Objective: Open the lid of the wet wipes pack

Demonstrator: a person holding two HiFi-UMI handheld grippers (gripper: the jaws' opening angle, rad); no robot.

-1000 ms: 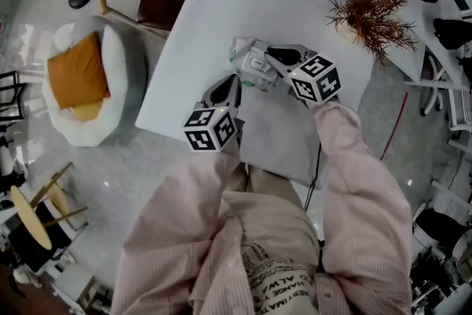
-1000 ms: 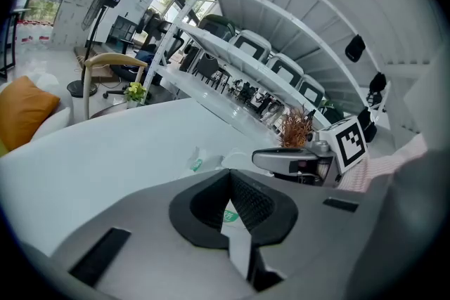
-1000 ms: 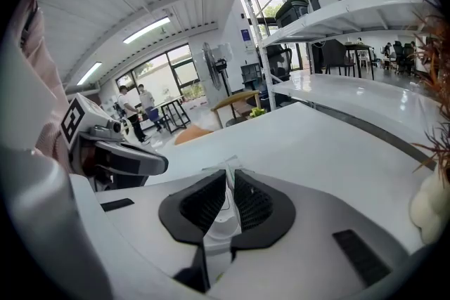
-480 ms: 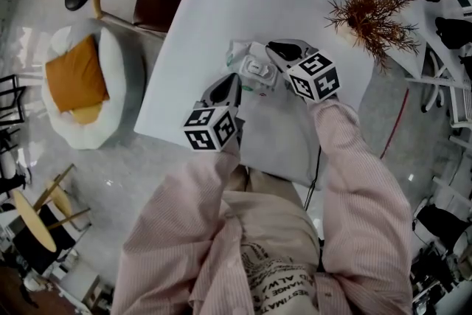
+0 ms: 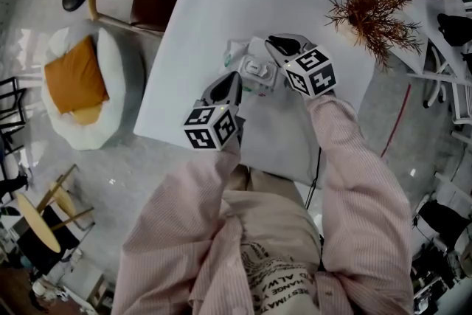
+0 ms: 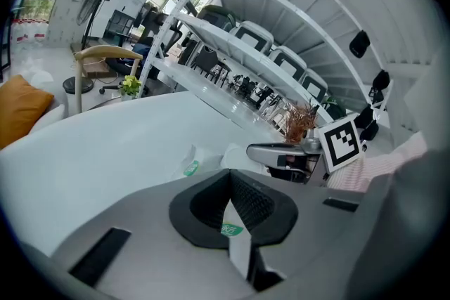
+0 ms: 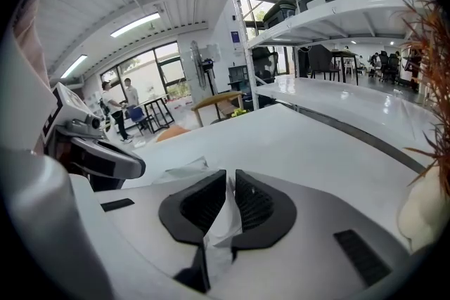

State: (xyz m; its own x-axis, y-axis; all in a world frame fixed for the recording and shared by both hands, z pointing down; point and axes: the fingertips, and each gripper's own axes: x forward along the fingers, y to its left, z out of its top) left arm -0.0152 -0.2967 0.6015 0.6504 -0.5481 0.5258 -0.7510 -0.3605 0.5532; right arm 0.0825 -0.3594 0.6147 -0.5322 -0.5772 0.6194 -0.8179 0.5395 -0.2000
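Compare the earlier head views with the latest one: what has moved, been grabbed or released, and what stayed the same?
The right tool has edged slightly up and left in the head view, keeping its pinch on the wet wipes pack. Nothing was taken or let go. The left tool stayed put, clamped on the pack's near edge.

White table (image 5: 221,26), marble floor (image 5: 110,173) — orange-cushioned chair (image 5: 72,77), white shelving (image 7: 330,14).

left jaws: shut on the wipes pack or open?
Shut. Left gripper view shows the left gripper pinching an edge of the wet wipes pack, green label between the jaws.
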